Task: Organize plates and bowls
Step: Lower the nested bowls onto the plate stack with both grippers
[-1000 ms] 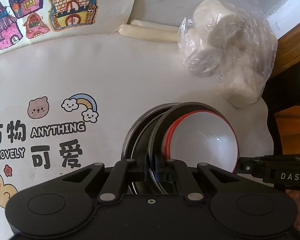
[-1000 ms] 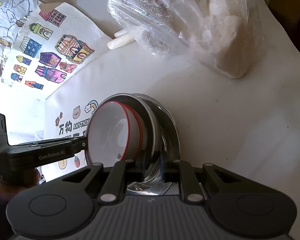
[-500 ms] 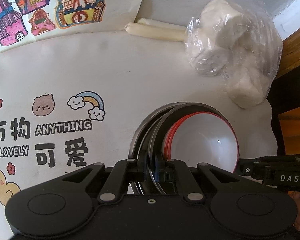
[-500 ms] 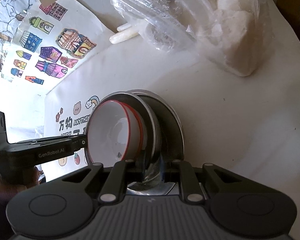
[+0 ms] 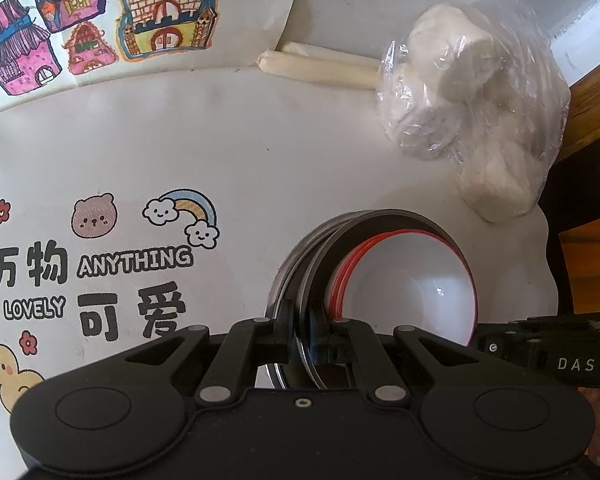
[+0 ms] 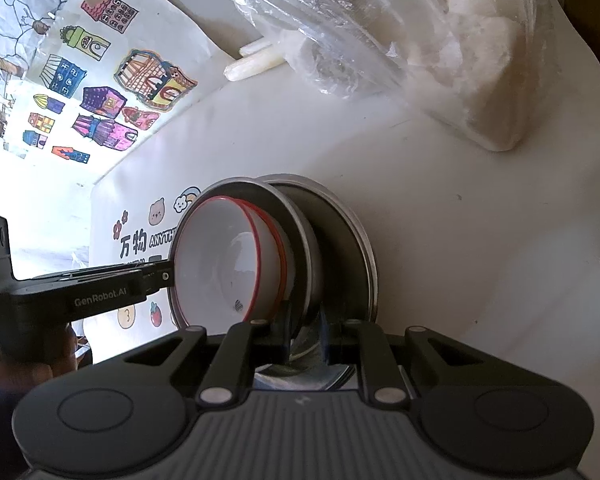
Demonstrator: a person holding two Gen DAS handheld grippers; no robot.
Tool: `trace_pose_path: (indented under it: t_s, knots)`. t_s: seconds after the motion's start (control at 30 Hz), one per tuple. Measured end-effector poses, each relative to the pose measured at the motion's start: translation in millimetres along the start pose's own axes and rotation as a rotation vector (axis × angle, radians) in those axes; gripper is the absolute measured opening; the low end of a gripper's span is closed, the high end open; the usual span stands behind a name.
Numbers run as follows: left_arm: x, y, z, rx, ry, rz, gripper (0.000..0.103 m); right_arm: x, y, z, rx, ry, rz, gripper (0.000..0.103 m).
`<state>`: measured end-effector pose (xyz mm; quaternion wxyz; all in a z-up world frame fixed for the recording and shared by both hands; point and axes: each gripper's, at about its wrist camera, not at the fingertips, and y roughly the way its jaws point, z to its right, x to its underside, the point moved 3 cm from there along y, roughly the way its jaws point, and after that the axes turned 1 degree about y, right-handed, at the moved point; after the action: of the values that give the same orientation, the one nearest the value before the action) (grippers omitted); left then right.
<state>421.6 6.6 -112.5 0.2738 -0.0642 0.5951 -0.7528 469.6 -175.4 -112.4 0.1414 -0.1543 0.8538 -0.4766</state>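
A stack of metal plates [image 5: 316,264] with white, red-rimmed bowls [image 5: 412,280] nested in it is held over the white table. My left gripper [image 5: 300,336] is shut on the stack's rim at one side. My right gripper [image 6: 304,340] is shut on the rim of the plates [image 6: 332,240] at the other side, and the bowls [image 6: 228,268] face left there. The right gripper's body [image 5: 560,360] shows at the right edge of the left wrist view. The left gripper's body [image 6: 80,292] shows at the left of the right wrist view.
A clear plastic bag of white lumps [image 5: 484,112] lies at the table's back right, also in the right wrist view [image 6: 420,40]. Two pale sticks [image 5: 320,64] lie beside it. A printed cloth [image 5: 100,260] and house drawings [image 5: 80,32] lie to the left.
Both grippers and the held stack have shifted slightly left and back over the table; the bag and drawings sit further right in the left wrist view. Both grips hold unchanged.
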Motion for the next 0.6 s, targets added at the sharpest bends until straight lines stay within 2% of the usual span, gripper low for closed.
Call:
trace_pose_path:
  t_s: [0.6]
  knots:
    - [-4,-3,-11,-0.019,-0.02,0.017,0.005,-6,8,-8,-0.007,-0.015,0.0,0.015]
